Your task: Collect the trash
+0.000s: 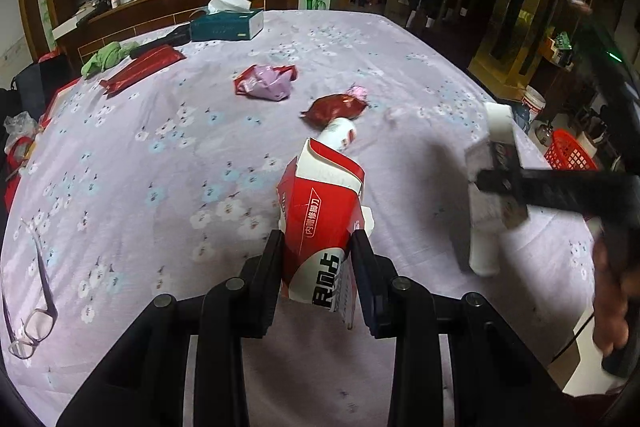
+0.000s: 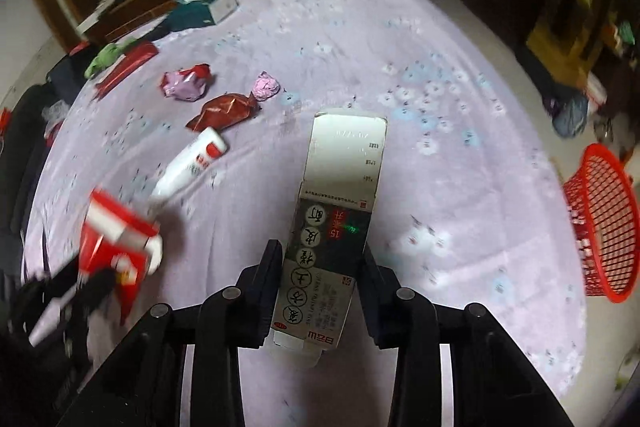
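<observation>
Only your right wrist view catches the whole red plastic mesh basket (image 2: 604, 223) off the counter's (image 2: 460, 75) right edge. Your right gripper (image 2: 320, 267) fingers are clamped on a tall grey-white cardboard box (image 2: 340, 211). Your left gripper (image 1: 316, 247) fingers pinch a glossy, creased red-and-white carton (image 1: 320, 203) above the floral cloth.

Round table (image 1: 400, 43) under lilac floral cloth. Lying on it: white tube (image 2: 188, 165), dark red wrapper (image 1: 335, 108), pink-red crumpled wrapper (image 1: 266, 82), tissue box (image 1: 227, 23), green cloth (image 1: 105, 57), eyeglasses (image 1: 34, 327) near the edge.
</observation>
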`<state>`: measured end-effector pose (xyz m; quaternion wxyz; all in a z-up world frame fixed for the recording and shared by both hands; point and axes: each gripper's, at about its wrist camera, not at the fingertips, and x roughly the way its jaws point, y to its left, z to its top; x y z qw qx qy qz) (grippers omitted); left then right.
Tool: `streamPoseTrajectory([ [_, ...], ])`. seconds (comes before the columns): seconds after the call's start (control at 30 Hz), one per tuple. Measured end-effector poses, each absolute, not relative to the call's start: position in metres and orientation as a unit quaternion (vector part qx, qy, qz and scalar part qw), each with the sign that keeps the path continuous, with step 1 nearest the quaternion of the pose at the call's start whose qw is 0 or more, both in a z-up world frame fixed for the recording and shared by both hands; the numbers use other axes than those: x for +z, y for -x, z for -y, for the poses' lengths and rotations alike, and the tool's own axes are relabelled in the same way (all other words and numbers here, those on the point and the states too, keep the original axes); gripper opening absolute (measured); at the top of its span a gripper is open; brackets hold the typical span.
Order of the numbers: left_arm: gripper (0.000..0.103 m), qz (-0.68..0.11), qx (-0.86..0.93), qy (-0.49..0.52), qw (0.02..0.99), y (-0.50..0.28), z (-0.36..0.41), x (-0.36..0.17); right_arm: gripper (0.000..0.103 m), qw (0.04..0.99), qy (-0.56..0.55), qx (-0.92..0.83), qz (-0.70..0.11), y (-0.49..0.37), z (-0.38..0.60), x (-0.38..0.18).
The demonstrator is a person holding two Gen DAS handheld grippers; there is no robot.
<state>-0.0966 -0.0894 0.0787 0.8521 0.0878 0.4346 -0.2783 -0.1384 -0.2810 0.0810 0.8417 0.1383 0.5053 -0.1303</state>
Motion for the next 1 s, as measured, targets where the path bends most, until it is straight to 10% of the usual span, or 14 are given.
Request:
streamPoseTrajectory([
  [1.0,0.032,-0.397,-0.305,-0.150,0.853,0.132,0.181,0.103,0.039,0.858,-0.159,-0.161,-0.461,0.220,0.327,0.107],
])
